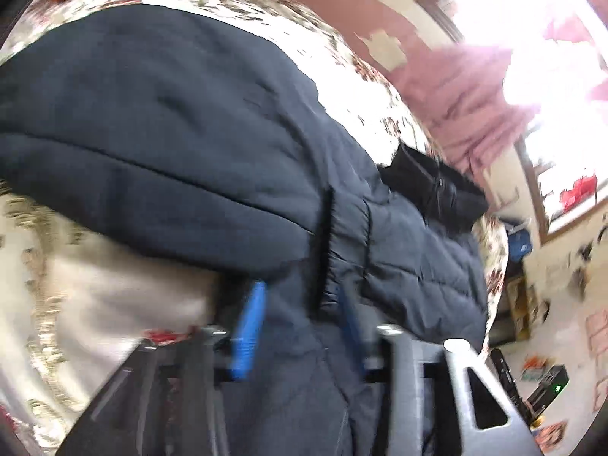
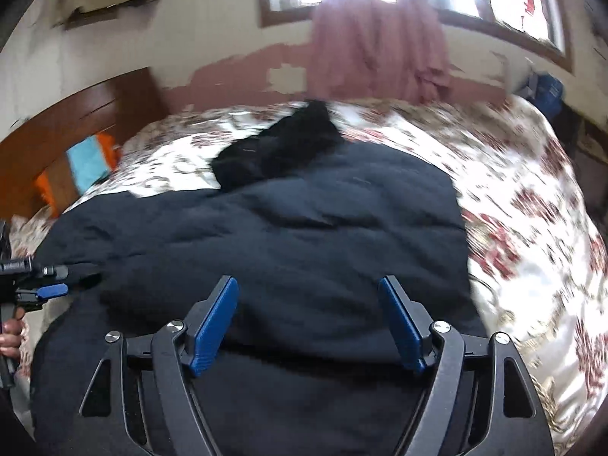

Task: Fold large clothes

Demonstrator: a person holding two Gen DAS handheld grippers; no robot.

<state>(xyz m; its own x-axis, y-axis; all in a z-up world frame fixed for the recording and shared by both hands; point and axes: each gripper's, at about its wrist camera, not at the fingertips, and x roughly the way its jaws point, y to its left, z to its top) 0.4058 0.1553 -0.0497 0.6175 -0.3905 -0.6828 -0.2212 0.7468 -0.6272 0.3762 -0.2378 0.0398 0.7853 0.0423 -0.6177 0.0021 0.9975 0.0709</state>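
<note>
Both the left gripper [image 1: 300, 304] and right gripper [image 2: 307, 304] hung with jaws spread and empty above the dark jacket [image 2: 266, 235], which lay flat on the bed [image 2: 532, 209] for folding.

A bed [image 2: 532, 228] carries everything here, spread with a glossy cream cover printed in dark red and tan flowers. Directly on it, ahead of the right tool [image 2: 307, 285] and running under its open blue pads, lies a large dark navy padded jacket [image 2: 266, 235], quilted and puffy, spread nearly flat. Beyond the jacket's far edge, farther from the tool, a smaller black garment [image 2: 277, 148] rests on the cover, touching the jacket. Bare flowered cover shows to the tool's right and beyond the black piece.
</note>
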